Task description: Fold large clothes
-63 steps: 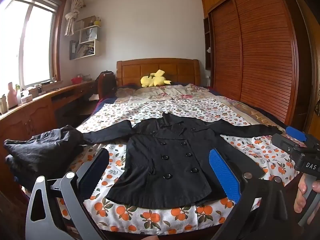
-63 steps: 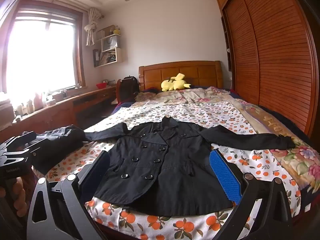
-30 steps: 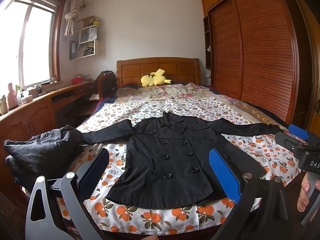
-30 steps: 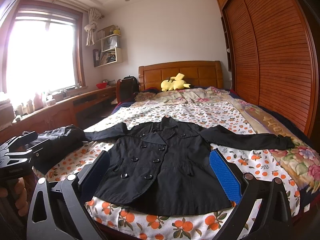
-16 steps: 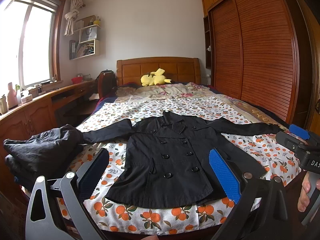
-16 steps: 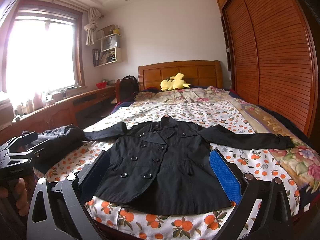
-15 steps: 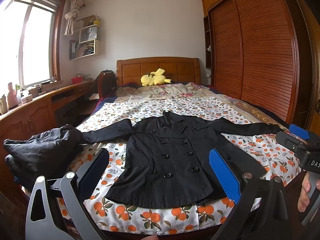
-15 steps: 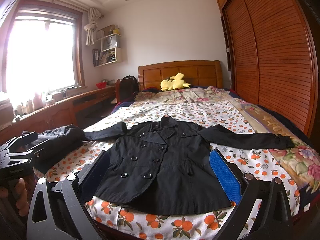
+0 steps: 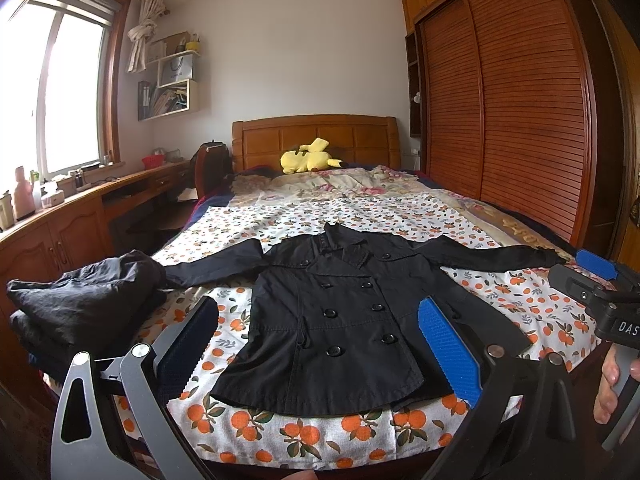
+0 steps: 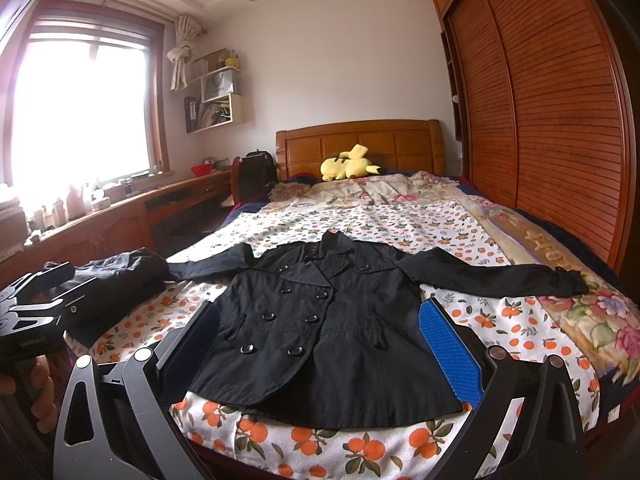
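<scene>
Crumpled heap of dark, matte fabric (image 9: 86, 300) at the far left, slumped on the bed's edge and touching the cuff of one sleeve. Beside it, left gripper (image 9: 320, 344) of grey metal with ridged blue rubber pads (image 9: 448, 354), jaws spread wide and holding nothing, hovering short of the hem. Centre, black double-breasted cotton coat (image 9: 340, 312) laid flat and face up on the white bedsheet printed with oranges (image 9: 304, 432), buttoned shut with two columns of glossy round buttons, collar and broad lapels pointing toward the carved wooden headboard (image 9: 316, 140), both sleeves stretched straight out sideways, hem flaring gently near the foot of the bed; cloth smooth with faint seam lines and a few soft creases. Farther back, plump yellow plush toy (image 9: 310, 158) lying against the headboard on a floral quilt. Rightward, right gripper (image 10: 320, 344) of the same build, tongs likewise parted and empty, hanging just before the hem. At the extreme right, tall reddish wardrobe with horizontally slatted sliding doors (image 9: 512, 112).
</scene>
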